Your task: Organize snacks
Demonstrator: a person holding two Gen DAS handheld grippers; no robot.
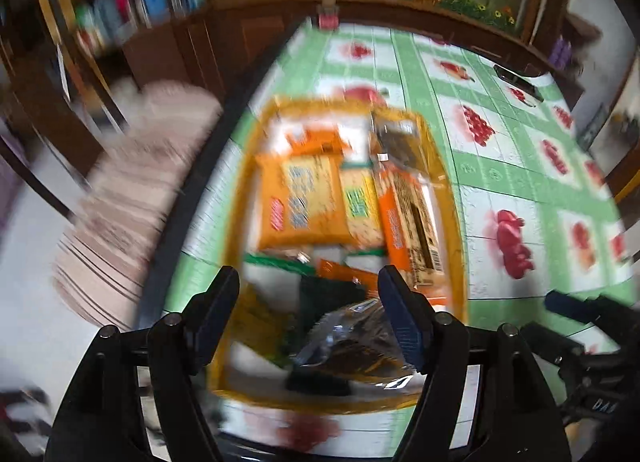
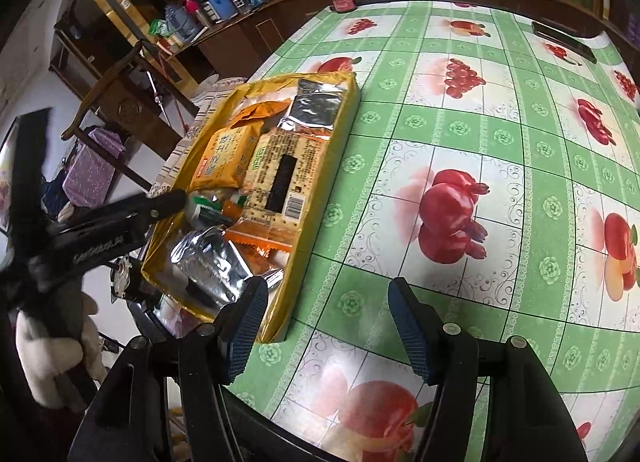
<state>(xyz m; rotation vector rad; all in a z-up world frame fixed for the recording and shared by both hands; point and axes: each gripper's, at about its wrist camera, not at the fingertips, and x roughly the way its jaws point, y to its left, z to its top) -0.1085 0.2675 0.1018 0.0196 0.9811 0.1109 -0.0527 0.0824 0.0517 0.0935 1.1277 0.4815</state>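
A yellow tray (image 1: 459, 246) full of snack packets stands near the table's left edge; it also shows in the right wrist view (image 2: 320, 198). It holds orange cracker packs (image 1: 304, 202), a long biscuit pack (image 2: 280, 178) and silver foil packets (image 2: 208, 262). My left gripper (image 1: 308, 294) is open and empty, hovering just above the tray's near end over a dark foil packet (image 1: 352, 346). My right gripper (image 2: 326, 310) is open and empty, above the tablecloth just right of the tray's near corner. The left gripper (image 2: 100, 230) shows at the left of the right wrist view.
The table has a green checked cloth with fruit prints (image 2: 452, 214). A dark phone-like object (image 2: 564, 40) lies at the far right. A small red jar (image 2: 342, 2) stands at the far edge. A chair (image 2: 112, 102) and a cushioned seat (image 1: 132, 198) stand left of the table.
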